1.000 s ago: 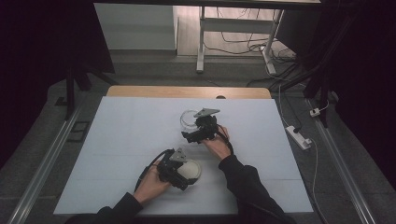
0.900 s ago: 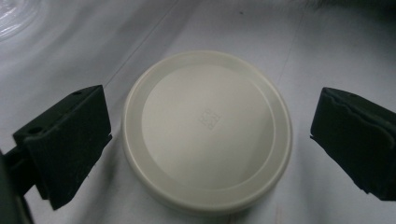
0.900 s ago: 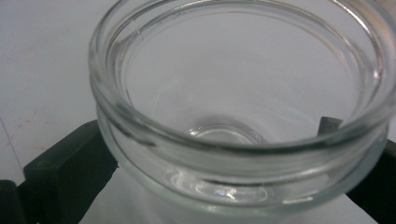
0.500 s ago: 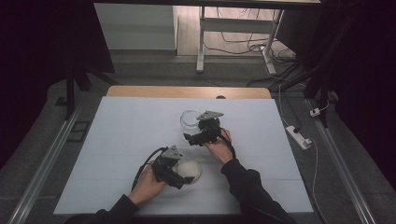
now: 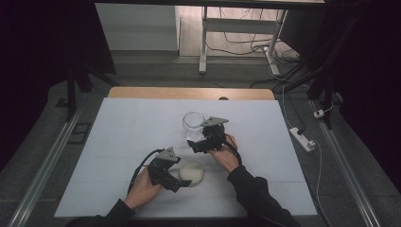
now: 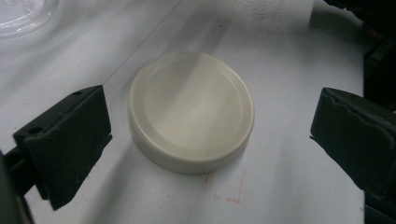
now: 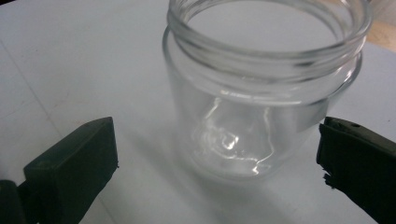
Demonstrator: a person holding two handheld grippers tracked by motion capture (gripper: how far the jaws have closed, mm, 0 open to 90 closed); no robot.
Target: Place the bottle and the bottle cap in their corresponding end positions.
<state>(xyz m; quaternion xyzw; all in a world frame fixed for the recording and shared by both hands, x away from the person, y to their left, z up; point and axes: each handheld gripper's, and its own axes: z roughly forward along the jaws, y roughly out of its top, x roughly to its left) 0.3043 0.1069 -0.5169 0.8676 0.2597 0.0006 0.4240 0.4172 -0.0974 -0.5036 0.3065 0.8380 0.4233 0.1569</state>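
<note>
Close to the person, the left gripper sits low on the white table, held in the left hand; its two black jaws are spread wide, one on each side of the lid, and neither jaw touches it; there is a gap on both sides. The lid is round and cream-coloured; it lies flat on the table, top side up, near the front edge and a bit left of the middle; in the left gripper view the lid sits right between the jaws of the left gripper, and some faint red marks show on the table just in front of it.

A little farther back is the right gripper, held in the right hand; its jaws are also spread wide; they stand on both sides of the jar but do not press on it. The jar is clear glass, stands upright with its mouth open, and has no lid on; it is near the middle of the table, behind the lid and well apart from it; in the right gripper view the jar stands between the jaws of the right gripper, with screw rings around its neck.

Past the table's far wooden edge is a grey floor with cables and the legs of a white stand.
</note>
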